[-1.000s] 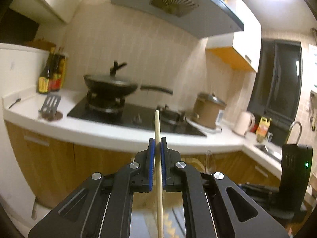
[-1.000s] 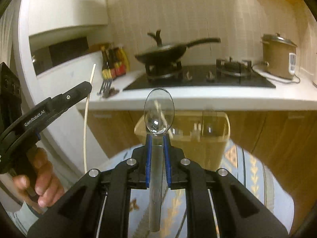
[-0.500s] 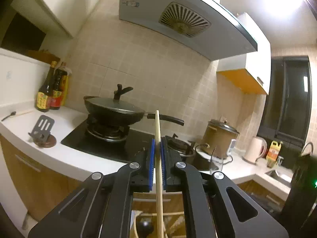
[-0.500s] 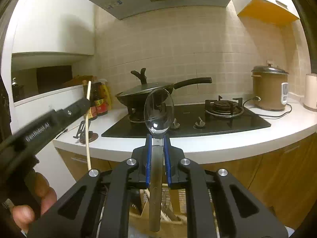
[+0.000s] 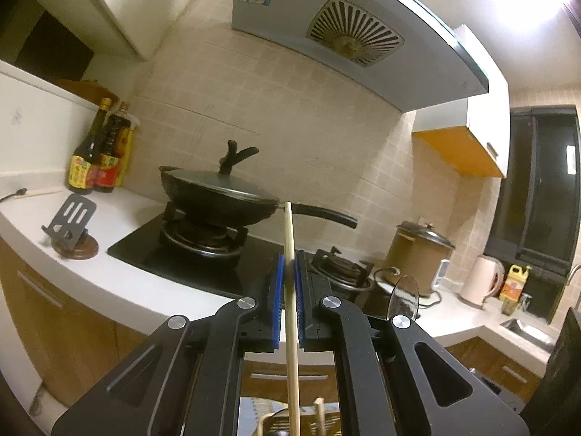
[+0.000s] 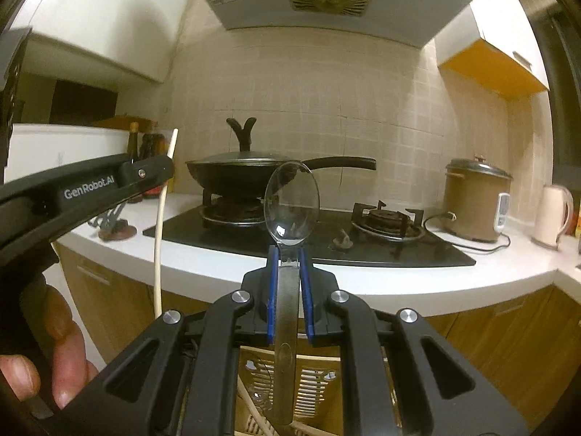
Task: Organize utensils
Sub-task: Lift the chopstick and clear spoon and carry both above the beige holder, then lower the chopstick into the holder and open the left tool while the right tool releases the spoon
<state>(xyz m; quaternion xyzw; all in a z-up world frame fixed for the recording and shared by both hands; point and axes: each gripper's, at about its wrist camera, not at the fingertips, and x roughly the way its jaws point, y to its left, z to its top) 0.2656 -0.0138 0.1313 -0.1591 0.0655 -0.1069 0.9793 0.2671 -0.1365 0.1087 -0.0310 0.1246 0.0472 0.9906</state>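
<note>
My left gripper (image 5: 287, 279) is shut on a pale wooden chopstick (image 5: 289, 232) that stands upright between its blue pads. My right gripper (image 6: 288, 258) is shut on the handle of a metal spoon (image 6: 291, 205), bowl up. In the right wrist view the left gripper (image 6: 169, 170) reaches in from the left with the chopstick (image 6: 159, 232) hanging below it, a hand on its grip. The spoon's bowl (image 5: 403, 296) shows edge-on at the right of the left wrist view. A beige slotted utensil basket (image 6: 316, 378) lies below the right gripper, with wooden sticks in it.
A white countertop (image 6: 363, 279) carries a black hob with a lidded wok (image 6: 250, 170), a brown rice cooker (image 6: 475, 203) and a kettle (image 6: 552, 214). Sauce bottles (image 5: 98, 156) and a slotted metal stand (image 5: 72, 225) sit at the left. A range hood (image 5: 356, 36) hangs overhead.
Both grippers have swung up and moved toward the counter: the hob and hood fill the views and the basket has dropped to the bottom edge. Chopstick and spoon stay gripped.
</note>
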